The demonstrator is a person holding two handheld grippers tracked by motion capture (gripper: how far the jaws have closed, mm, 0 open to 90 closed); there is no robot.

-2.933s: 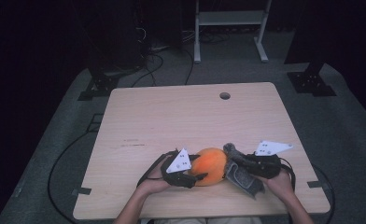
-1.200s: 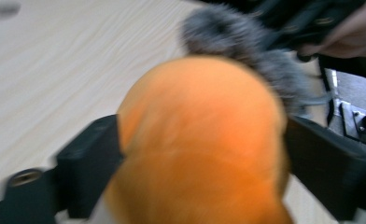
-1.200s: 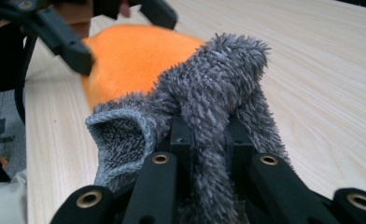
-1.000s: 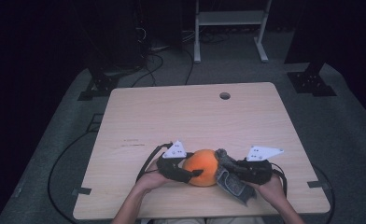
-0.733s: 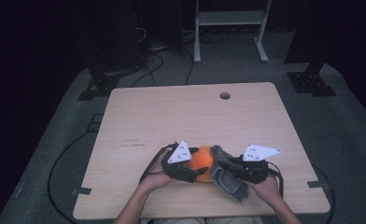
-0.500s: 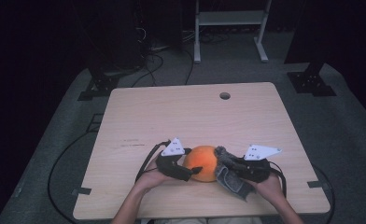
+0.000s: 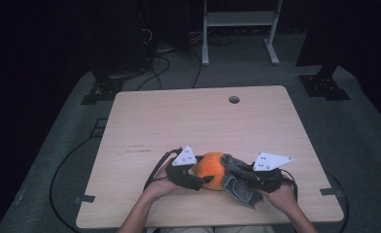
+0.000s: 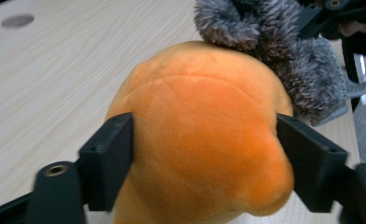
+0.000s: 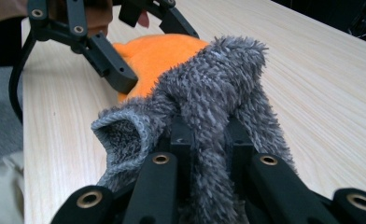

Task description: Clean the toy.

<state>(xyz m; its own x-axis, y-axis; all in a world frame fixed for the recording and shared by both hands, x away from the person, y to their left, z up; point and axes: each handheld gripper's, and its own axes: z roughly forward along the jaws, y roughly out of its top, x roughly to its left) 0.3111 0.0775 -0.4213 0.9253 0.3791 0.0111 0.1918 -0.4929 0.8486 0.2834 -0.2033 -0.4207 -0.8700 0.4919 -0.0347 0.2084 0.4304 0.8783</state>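
At the bottom of the frame the right gripper has its black jaws pinched on a fuzzy grey fabric piece. Behind it, upper left, the left gripper flanks an orange plush on the pale wooden table.

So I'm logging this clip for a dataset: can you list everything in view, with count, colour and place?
Plush ball: one, orange, near table edge, between both grippers.
Fuzzy sock: one, grey, draped against the ball's right side.
Table: one, light wood, centre; round hole near far edge.
Shelf frame: one, white, behind table.
Cables: several, black, on the grey floor.
Left gripper: black, jaws on either side of the ball.
Right gripper: black, shut on the sock.
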